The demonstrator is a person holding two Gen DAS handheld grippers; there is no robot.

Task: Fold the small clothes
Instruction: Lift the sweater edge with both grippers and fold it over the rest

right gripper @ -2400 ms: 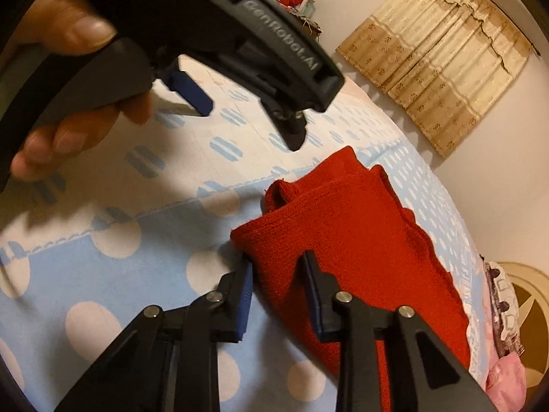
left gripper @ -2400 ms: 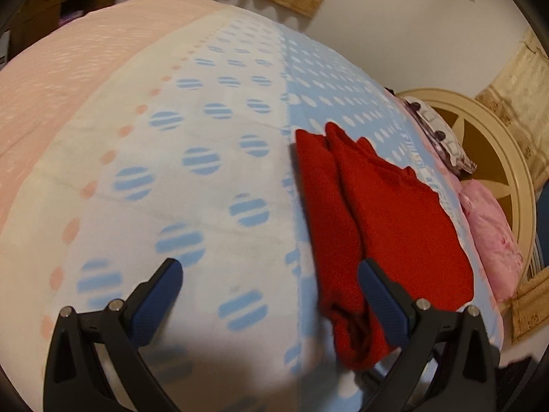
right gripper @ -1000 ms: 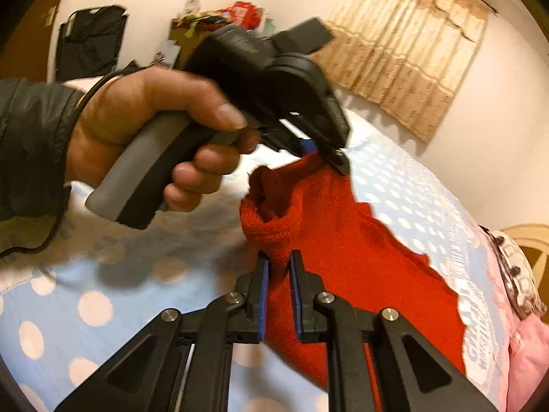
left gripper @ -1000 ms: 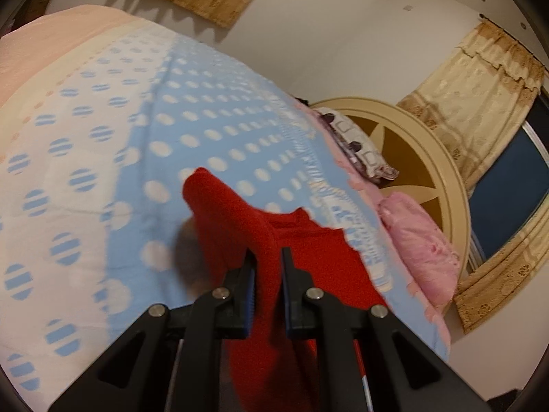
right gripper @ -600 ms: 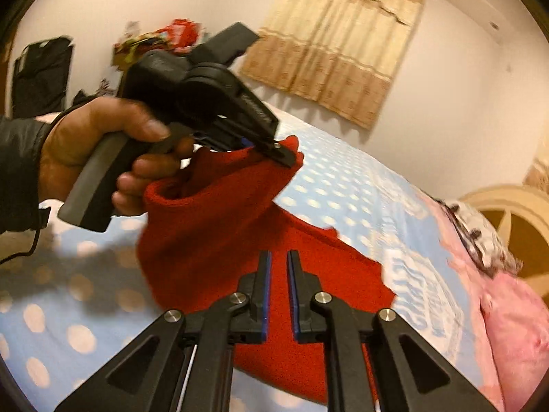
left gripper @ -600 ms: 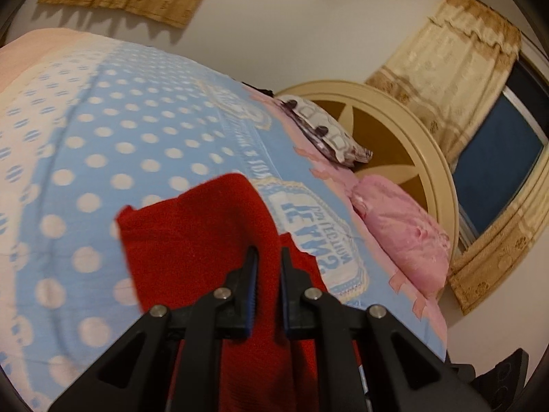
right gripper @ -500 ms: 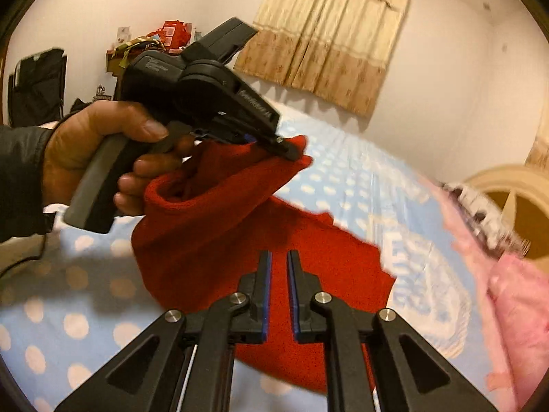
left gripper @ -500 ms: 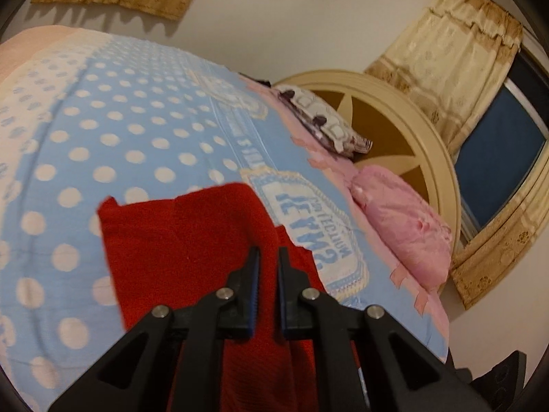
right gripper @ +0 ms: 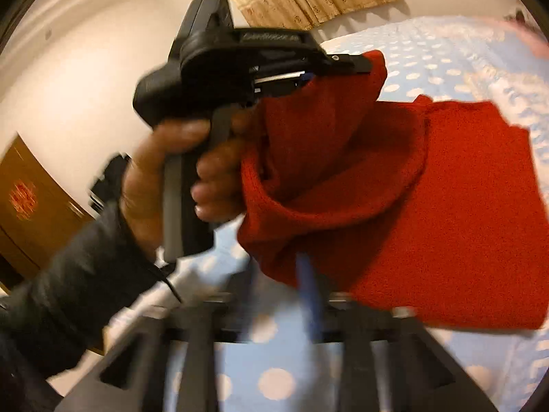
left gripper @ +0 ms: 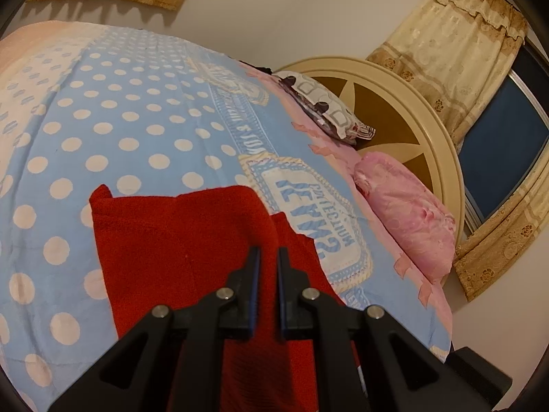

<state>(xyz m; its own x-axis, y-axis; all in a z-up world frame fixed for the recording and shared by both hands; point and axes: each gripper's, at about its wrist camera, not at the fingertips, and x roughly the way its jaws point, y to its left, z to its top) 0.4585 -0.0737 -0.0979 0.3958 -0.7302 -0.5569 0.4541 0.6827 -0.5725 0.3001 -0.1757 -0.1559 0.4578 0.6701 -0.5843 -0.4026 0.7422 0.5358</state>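
A red knitted garment lies on the blue polka-dot bedspread, partly doubled over itself. My left gripper is shut on its edge. In the right wrist view, a hand holds that left gripper above the bed, with the red garment hanging from its tips in a loose fold. My right gripper is blurred at the bottom of that view. Its jaws are opening; one blue pad shows just below the fold, and nothing is pressed between the pads.
A pink pillow and a patterned pillow lie against the round cream headboard at the bed's far right. Curtains and a dark window stand behind. A dark sleeve and a brown cupboard are on the left.
My right gripper, shut on the garment before, now has its jaws apart and has rolled strongly. My left gripper carried the garment's edge over toward the headboard, then held still.
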